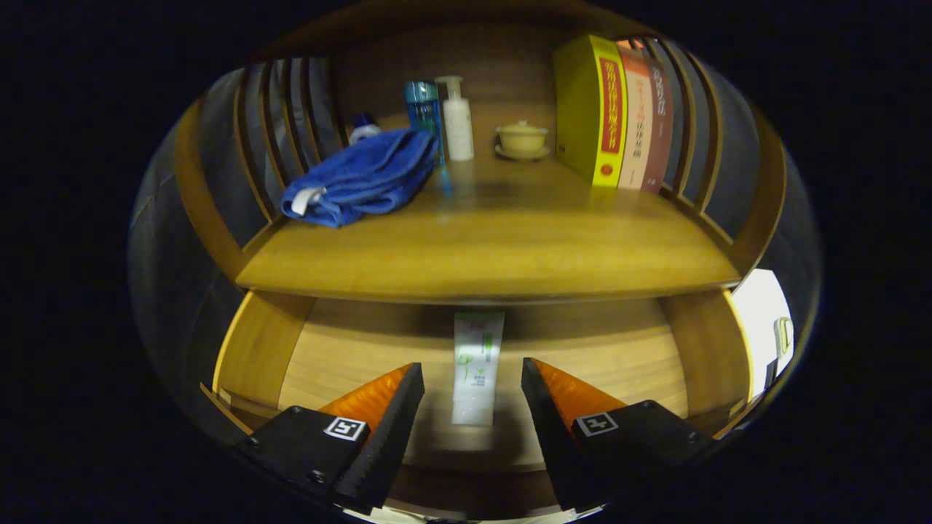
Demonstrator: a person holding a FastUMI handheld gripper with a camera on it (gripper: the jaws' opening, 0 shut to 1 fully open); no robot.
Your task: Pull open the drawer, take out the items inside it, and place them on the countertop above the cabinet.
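Note:
The wooden drawer (619,364) stands pulled open below the countertop (495,247). A white tube with green print (477,367) lies flat on the drawer's floor, its far end under the countertop's front edge. My gripper (473,367) is open and hovers over the drawer, with the tube lying between and just below its two fingertips. Neither finger touches the tube.
On the countertop sit a folded blue towel (364,178), a blue bottle (424,109), a white pump bottle (457,120), a small lidded cup on a saucer (521,138) and upright books (619,109). Slatted wooden sides (284,124) flank the countertop.

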